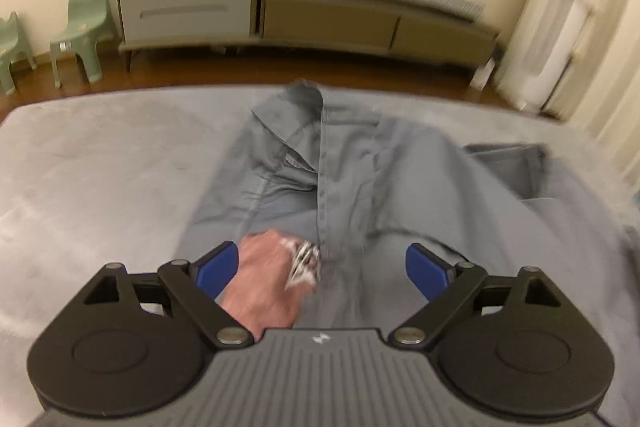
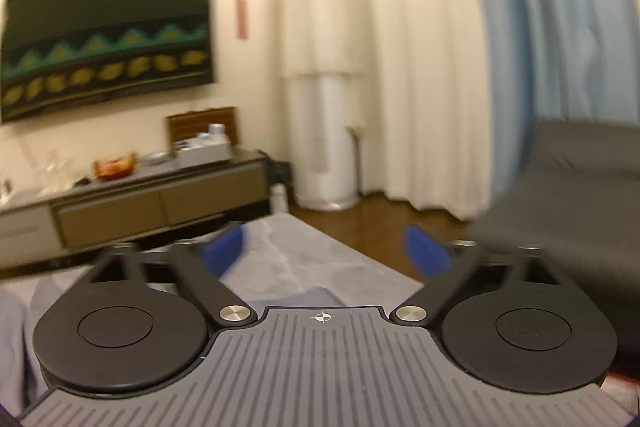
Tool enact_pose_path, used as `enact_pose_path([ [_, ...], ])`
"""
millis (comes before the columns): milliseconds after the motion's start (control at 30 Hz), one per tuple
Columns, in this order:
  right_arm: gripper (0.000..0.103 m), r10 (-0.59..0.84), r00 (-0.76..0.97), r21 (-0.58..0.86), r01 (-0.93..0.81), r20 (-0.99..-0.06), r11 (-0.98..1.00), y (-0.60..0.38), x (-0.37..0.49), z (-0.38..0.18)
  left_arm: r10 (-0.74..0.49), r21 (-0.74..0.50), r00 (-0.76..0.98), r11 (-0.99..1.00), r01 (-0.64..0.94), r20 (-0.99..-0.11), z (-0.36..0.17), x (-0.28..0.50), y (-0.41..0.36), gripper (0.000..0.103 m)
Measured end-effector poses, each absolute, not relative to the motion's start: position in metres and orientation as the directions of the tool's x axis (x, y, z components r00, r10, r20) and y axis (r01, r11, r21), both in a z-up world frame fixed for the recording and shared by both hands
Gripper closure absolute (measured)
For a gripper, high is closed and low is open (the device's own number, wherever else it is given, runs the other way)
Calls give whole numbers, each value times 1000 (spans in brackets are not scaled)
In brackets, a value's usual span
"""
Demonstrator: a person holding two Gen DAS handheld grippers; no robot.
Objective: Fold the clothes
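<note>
A grey button-up shirt [image 1: 352, 171] lies spread on the grey padded table [image 1: 100, 179], collar at the far end, one sleeve out to the right. My left gripper [image 1: 322, 267] is open just above the shirt's near part, blue pads wide apart and empty. A bare hand [image 1: 264, 279] holding something small and patterned reaches between its fingers, over the shirt. My right gripper [image 2: 324, 253] is open and empty, raised and pointing at the room, with the table's corner [image 2: 304, 247] under it. A bit of grey cloth [image 2: 312, 297] shows just ahead of its body.
A long low sideboard [image 1: 304, 15] with glasses and fruit stands across the wooden floor. Two green child chairs [image 1: 80, 31] stand left. A white floor air conditioner [image 2: 320, 99] and curtains stand right. A dark sofa [image 2: 580, 195] is at the right, and a TV [image 2: 104, 39] hangs on the wall.
</note>
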State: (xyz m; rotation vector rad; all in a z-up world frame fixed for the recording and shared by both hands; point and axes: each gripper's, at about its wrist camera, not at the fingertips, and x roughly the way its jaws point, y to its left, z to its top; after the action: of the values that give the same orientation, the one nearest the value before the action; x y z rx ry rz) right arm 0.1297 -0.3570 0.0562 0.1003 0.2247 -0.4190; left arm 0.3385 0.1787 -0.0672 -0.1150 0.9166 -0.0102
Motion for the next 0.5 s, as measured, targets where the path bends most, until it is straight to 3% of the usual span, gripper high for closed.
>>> enact_pose_path([
  [67, 10, -353, 882, 56, 388, -312, 920, -360, 139, 43, -81, -142, 554, 987, -69, -829, -88, 361, 173, 10],
  [100, 10, -323, 878, 82, 373, -354, 924, -363, 143, 37, -133, -201, 537, 977, -71, -833, -94, 365, 173, 18],
  [133, 10, -287, 877, 133, 360, -386, 923, -369, 144, 35, -196, -266, 531, 962, -57, -824, -98, 366, 172, 34],
  [167, 11, -250, 875, 184, 349, -414, 919, -374, 145, 33, -230, -297, 532, 954, -43, -815, -95, 363, 170, 74],
  [200, 13, -219, 876, 228, 340, -429, 912, -382, 148, 30, -251, -315, 535, 948, -31, -807, -91, 360, 166, 86],
  [233, 13, -193, 879, 261, 329, -435, 908, -385, 150, 27, -276, -330, 556, 944, 3, -784, -81, 351, 163, 92],
  [433, 13, -101, 892, 344, 271, -440, 899, -397, 160, 7, -481, -388, 707, 869, 306, -519, 21, 183, 173, 96],
  [500, 11, -65, 891, 351, 243, -449, 904, -396, 162, 3, -501, -363, 674, 864, 350, -543, 17, 108, 182, 96],
])
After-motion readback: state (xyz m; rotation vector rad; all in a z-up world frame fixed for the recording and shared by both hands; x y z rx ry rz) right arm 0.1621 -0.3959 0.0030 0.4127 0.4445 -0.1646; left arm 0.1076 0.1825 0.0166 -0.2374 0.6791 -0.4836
